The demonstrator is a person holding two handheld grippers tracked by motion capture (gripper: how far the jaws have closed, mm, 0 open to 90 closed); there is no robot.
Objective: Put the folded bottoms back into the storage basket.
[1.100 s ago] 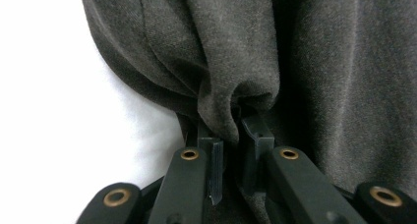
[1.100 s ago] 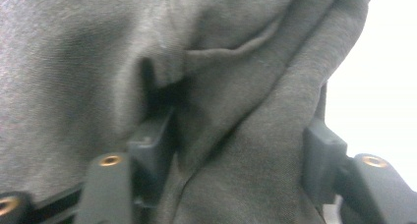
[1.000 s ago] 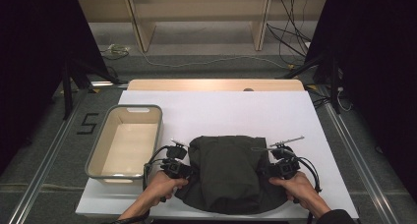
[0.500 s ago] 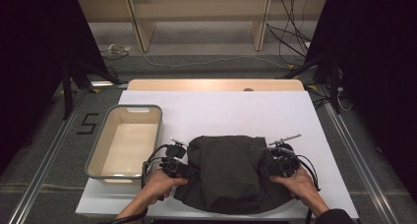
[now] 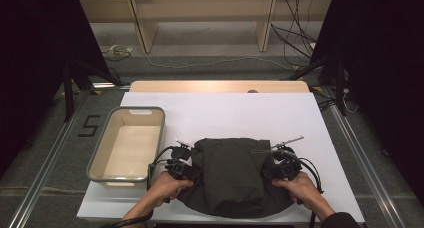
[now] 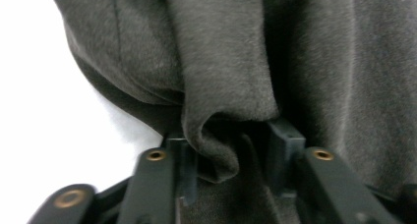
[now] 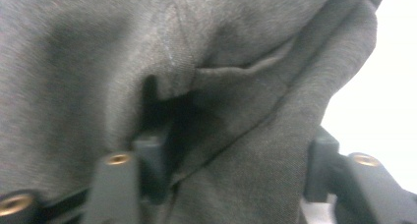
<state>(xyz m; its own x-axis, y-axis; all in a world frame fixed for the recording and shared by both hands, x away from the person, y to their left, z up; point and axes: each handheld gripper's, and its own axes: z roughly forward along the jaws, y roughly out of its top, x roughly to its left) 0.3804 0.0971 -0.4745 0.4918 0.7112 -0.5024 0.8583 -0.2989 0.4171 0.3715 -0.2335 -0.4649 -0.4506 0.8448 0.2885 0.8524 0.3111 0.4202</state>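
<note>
Working a dark cloth (image 5: 232, 180) at the near edge of the white table (image 5: 225, 113), just right of a grey bin (image 5: 127, 110). Flanking it with the left gripper (image 5: 192, 174) at its left border and the right gripper (image 5: 267, 172) at its right border, each in a hand reaching in from below.

In the left gripper view, having just closed the jaws further, pinching a rolled fold of the cloth between the pads, clenched on it. In the right gripper view, likewise having just closed the jaws further, with a thick bunch of cloth and a seam between them; hard to tell there whether the pads truly press or merely straddle the fabric.

Judged by look: soft, limp and light, with a matte, faintly fuzzy weave, so unlikely to slip but sure to sag, drape and slide over itself when lifted. Nothing fragile about it. Best taken at the outer borders, where layers stack into a fold or seam thick enough to fill the jaws, rather than at a single loose layer. Worth gripping both sides evenly to keep the fold from opening.
</note>
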